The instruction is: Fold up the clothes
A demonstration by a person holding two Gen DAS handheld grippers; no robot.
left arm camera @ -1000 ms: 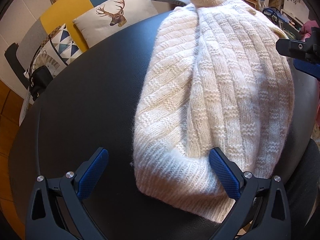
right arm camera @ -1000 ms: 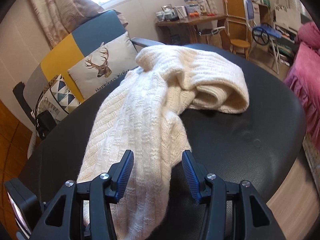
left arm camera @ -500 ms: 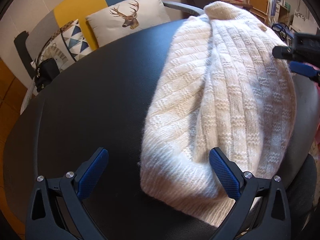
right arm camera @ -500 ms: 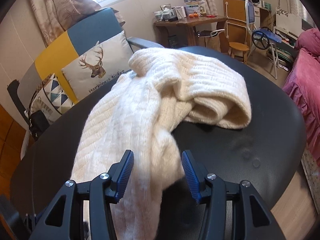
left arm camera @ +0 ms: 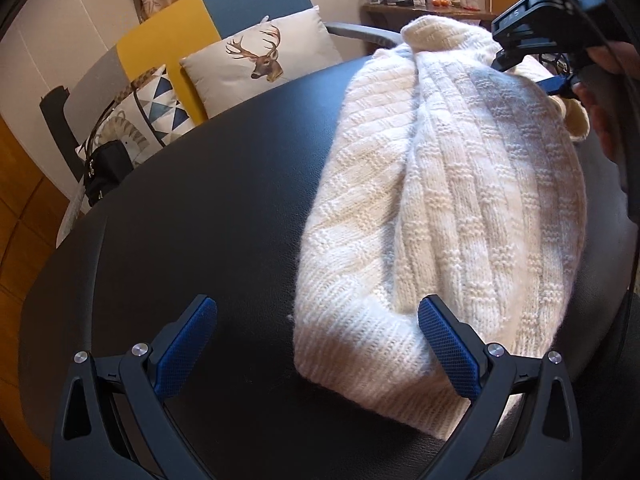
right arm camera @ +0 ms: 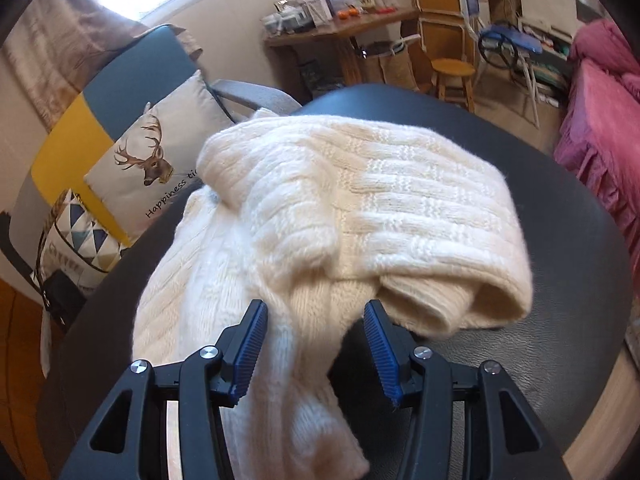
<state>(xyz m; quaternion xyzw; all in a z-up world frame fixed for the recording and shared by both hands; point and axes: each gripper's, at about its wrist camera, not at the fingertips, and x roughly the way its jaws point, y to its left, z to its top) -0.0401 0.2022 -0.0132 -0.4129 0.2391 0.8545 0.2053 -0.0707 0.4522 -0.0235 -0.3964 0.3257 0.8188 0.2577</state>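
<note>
A cream cable-knit sweater (left arm camera: 440, 184) lies bunched along the right half of a round black table (left arm camera: 192, 220). My left gripper (left arm camera: 316, 340) hovers open and wide at the sweater's near hem; its right finger (left arm camera: 448, 344) is over the knit, its left finger over bare table. My right gripper (right arm camera: 316, 346) stands open over the sweater (right arm camera: 360, 208) further along, with a loose fold lying between its fingers and a rolled sleeve just ahead to the right. In the left wrist view the right gripper (left arm camera: 554, 85) shows at the top right, held by a hand (left arm camera: 600, 96).
Behind the table is a sofa with a deer cushion (left arm camera: 260, 56) and a triangle-patterned cushion (left arm camera: 156, 104), with a black bag (left arm camera: 106, 172) beside them. A wooden desk (right arm camera: 340, 28), a stool (right arm camera: 452, 70) and a pink bed (right arm camera: 600, 112) stand beyond the table (right arm camera: 552, 360).
My right gripper has moved forward along the sweater toward the rolled sleeve, jaws unchanged. In the left wrist view it went from the right edge to the top right. The left gripper only tilted slightly.
</note>
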